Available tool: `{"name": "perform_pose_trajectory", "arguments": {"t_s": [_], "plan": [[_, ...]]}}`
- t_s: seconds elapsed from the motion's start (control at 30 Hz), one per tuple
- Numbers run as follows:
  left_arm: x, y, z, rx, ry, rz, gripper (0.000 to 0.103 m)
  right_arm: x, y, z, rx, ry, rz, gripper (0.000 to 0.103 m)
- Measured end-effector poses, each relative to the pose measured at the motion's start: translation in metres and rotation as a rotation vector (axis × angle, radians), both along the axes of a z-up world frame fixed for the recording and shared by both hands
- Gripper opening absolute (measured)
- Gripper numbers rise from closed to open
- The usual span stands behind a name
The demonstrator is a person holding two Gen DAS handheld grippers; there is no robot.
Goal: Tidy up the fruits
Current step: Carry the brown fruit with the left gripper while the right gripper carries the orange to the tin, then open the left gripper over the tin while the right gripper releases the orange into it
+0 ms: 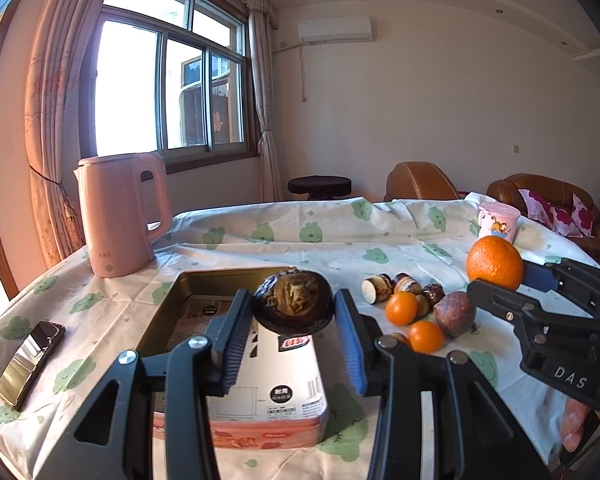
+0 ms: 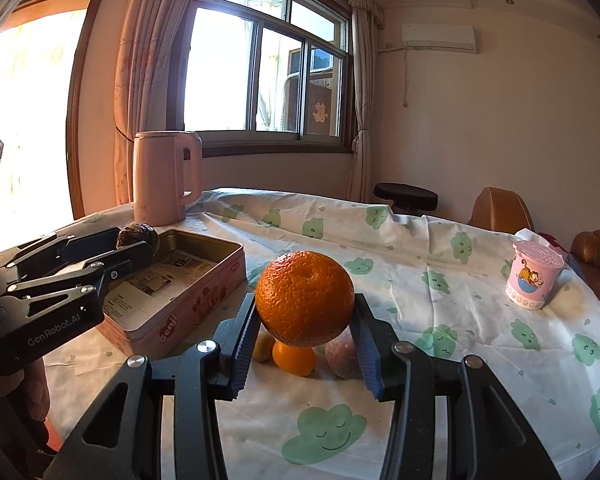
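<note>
The left tongs [image 1: 294, 320] grip a dark, wrinkled fruit [image 1: 294, 304] between the two blue pads, and they hold it in the air above the open metal tin [image 1: 204, 280]. The tin stands on the tabletop [image 1: 300, 240], which is covered with a white cloth with green cloud faces. Inside the tin only a printed paper sheet is visible.

The right tongs [image 2: 306, 324] are closed on a large orange [image 2: 305, 298] and hold it above the cloth, just to the right of the tin. Under it, on the tabletop, lie the other fruits: two small oranges [image 1: 401, 308], a round purple-brown fruit [image 1: 455, 314] and some small dark brown pieces [image 1: 400, 284], all close together.

A pink kettle [image 1: 120, 216] stands behind the tin, near the window. A pink cup with a cartoon picture [image 2: 534, 280] stands far to the right. A phone [image 1: 28, 364] lies left of the tin, near the edge of the tabletop.
</note>
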State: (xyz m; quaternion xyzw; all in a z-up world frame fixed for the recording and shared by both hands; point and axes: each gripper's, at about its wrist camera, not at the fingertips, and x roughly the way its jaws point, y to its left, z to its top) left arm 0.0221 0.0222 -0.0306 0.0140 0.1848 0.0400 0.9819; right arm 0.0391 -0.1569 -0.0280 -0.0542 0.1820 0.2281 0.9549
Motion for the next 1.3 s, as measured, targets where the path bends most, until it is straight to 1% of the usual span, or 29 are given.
{"name": "perform_pose_trajectory", "arguments": {"t_s": [0.33,0.67,0.93,1.3], "plan": [[0.018,0.046,-0.007,-0.001,0.066,0.074,0.044,0.023,0.056,0.011,-0.026,0.034,0.104,0.047],[0.034,0.076,-0.013,-0.003,0.126,0.120,0.044,0.049,0.103,0.006,-0.061,0.096,0.168,0.047],[0.048,0.092,-0.017,-0.015,0.172,0.123,0.044,0.066,0.131,-0.005,-0.100,0.144,0.195,0.047],[0.063,0.100,-0.025,-0.021,0.227,0.116,0.044,0.074,0.157,-0.021,-0.163,0.196,0.240,0.047]]}}
